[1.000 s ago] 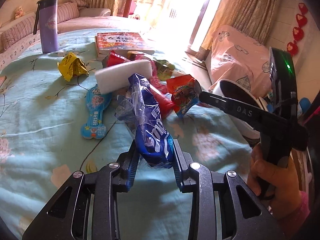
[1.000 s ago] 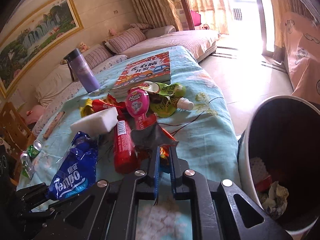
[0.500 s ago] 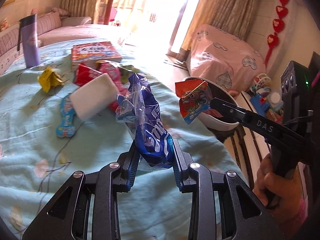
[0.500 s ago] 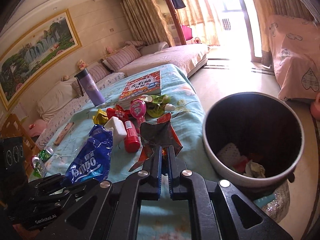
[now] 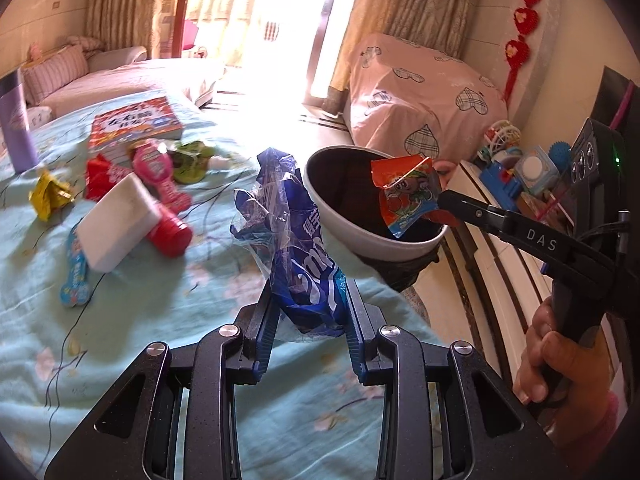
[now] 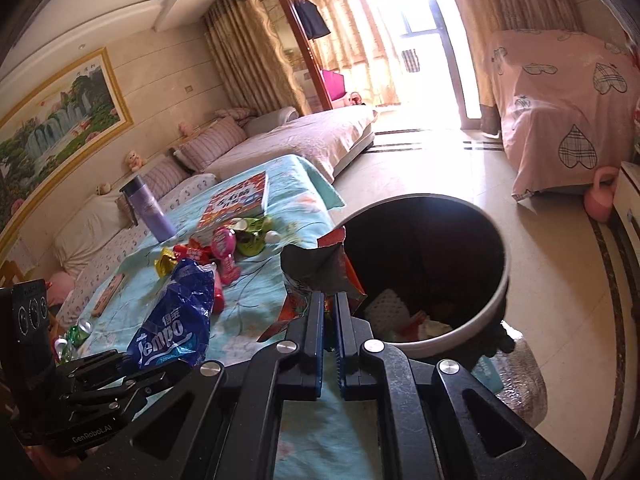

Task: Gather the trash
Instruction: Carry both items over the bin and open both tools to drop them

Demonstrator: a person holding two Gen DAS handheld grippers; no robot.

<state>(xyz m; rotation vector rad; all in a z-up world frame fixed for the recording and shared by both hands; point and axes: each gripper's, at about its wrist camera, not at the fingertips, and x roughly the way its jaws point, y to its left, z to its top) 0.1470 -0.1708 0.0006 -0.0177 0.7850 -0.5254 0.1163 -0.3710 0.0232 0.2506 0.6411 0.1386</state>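
Now | left tongs (image 5: 310, 312) clenched on blue wrapper (image 5: 298, 248) | right tongs (image 6: 329, 312) clenched on orange wrapper (image 6: 316, 276) | bin (image 6: 496, 292) beside table (image 5: 160, 320)

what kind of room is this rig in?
Most likely a home living room, not a lab: a long cushioned sofa under a framed landscape painting, curtained balcony doors, and a table in a floral cloth strewn with snack wrappers beside a trash bin.

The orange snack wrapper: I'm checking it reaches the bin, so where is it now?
The orange snack wrapper is pinched in the right gripper, over the near rim of the trash bin beside the table.
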